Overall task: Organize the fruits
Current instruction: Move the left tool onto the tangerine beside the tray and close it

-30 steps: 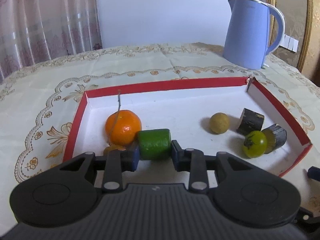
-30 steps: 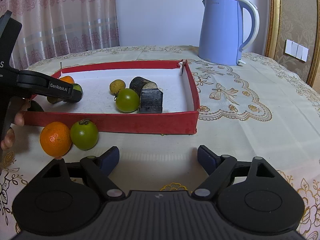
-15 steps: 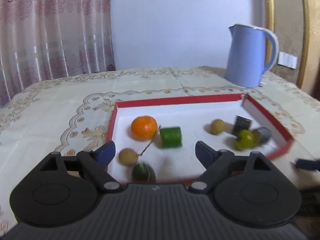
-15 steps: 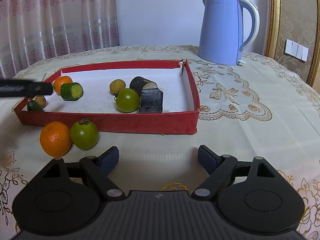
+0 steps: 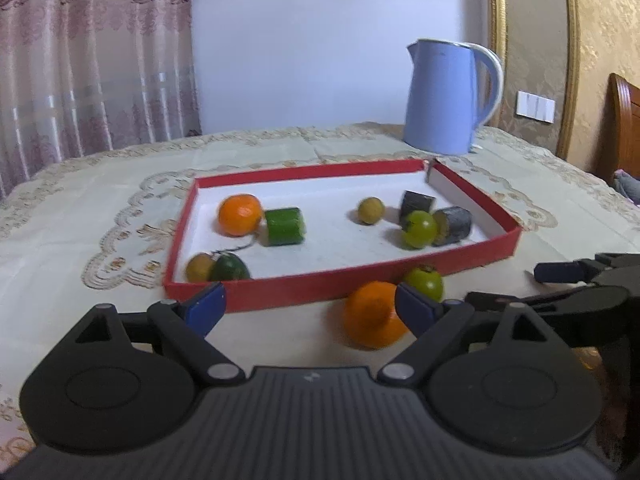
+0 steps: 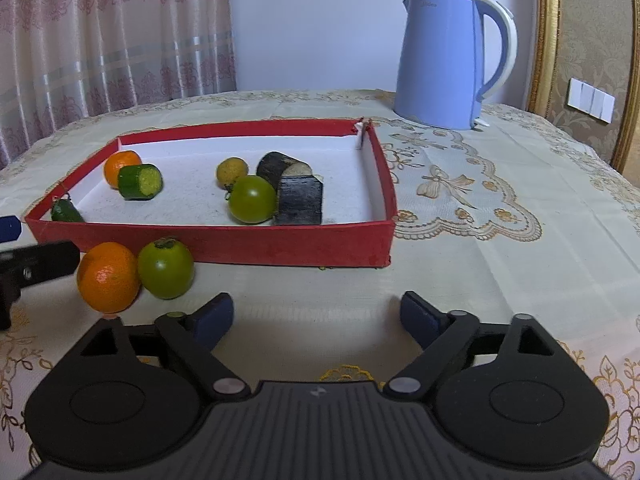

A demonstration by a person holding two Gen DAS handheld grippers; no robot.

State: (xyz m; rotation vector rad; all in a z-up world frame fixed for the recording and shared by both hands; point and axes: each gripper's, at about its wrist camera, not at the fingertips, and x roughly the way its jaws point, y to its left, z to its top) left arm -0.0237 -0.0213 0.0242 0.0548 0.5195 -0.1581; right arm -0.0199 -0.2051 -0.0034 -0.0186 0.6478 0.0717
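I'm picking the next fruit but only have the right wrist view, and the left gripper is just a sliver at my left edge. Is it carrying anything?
Observer: No. The left gripper is empty. Its jaws stand wide and have just been opening. The loose orange lies on the tablecloth just ahead of it.
Operator: What's in the tray's near-left corner, behind the wall?
Observer: A small tan fruit sits there beside the dark green piece, inside the red tray.

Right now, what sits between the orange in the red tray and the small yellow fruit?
A green cucumber piece lies beside the orange; then bare white tray floor runs to the yellow fruit. The right wrist view shows it best.
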